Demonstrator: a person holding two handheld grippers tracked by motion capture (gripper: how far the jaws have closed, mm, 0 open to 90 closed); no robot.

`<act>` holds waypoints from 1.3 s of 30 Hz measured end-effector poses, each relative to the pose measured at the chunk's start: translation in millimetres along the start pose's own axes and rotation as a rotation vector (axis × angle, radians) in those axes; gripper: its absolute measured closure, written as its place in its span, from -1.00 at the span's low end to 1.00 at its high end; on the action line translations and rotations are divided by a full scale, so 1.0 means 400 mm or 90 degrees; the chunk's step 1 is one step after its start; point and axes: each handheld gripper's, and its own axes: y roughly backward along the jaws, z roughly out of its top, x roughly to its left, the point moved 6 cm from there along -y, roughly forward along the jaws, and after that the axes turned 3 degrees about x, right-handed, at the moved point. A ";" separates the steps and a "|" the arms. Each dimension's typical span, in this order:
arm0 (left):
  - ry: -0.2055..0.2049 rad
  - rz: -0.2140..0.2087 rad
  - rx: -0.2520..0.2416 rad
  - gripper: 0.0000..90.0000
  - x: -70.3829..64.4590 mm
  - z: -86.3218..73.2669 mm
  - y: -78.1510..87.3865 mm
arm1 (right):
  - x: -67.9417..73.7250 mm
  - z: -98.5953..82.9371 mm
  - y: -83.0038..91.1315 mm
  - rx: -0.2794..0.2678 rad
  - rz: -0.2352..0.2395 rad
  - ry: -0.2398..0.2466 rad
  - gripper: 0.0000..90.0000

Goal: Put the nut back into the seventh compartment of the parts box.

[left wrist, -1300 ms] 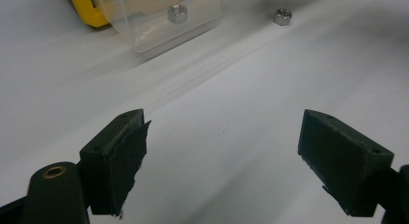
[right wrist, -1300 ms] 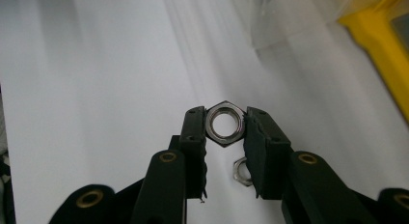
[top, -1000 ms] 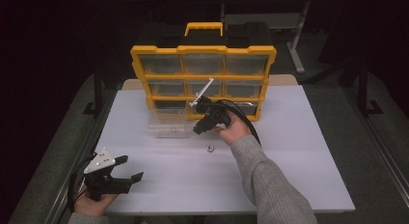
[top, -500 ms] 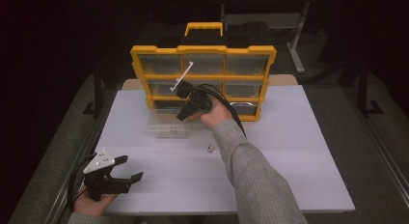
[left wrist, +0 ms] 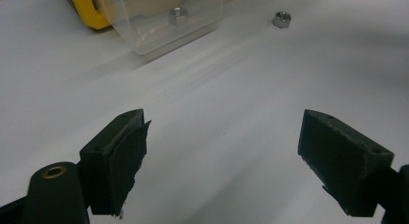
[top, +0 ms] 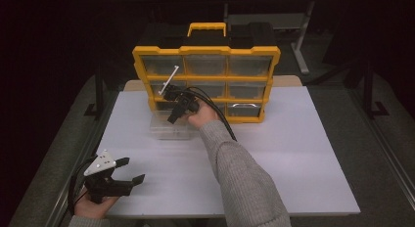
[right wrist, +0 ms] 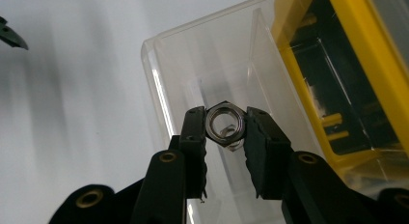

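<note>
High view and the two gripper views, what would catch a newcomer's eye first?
First the yellow drawer organizer standing at the table's far edge, with a clear drawer pulled out onto the white table in front of it. Next, the right gripper, shut on a hex nut right above that drawer. The left gripper waits open at the near left corner, and another loose nut lies on the table.

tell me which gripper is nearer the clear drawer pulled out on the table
Right. The right gripper hangs directly over the clear drawer, holding a nut; the left gripper sits open near the table's front edge.
</note>
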 end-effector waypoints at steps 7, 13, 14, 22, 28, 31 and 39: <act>0.000 0.000 0.000 -0.62 0.000 0.000 0.000 | -0.009 0.003 -0.036 0.013 -0.008 -0.005 0.47; 0.000 -0.001 0.001 -0.62 0.001 -0.001 -0.001 | -0.012 0.002 -0.030 0.007 -0.009 -0.007 0.43; 0.000 -0.001 0.000 -0.62 0.001 -0.001 -0.001 | -0.012 0.001 -0.025 0.005 -0.010 -0.004 0.43; -0.005 0.000 0.005 -0.62 0.000 -0.001 -0.001 | -0.001 -0.029 0.044 -0.003 -0.016 -0.003 0.38; -0.008 -0.002 0.010 -0.62 -0.005 -0.001 -0.005 | 0.001 -0.069 0.088 -0.021 -0.020 -0.009 0.33; -0.005 -0.002 0.009 -0.62 -0.006 -0.001 -0.006 | 0.002 -0.086 0.103 -0.024 -0.025 -0.012 0.33; -0.006 -0.004 0.007 -0.62 -0.008 -0.001 -0.010 | -0.002 -0.164 0.150 -0.054 -0.032 -0.025 0.25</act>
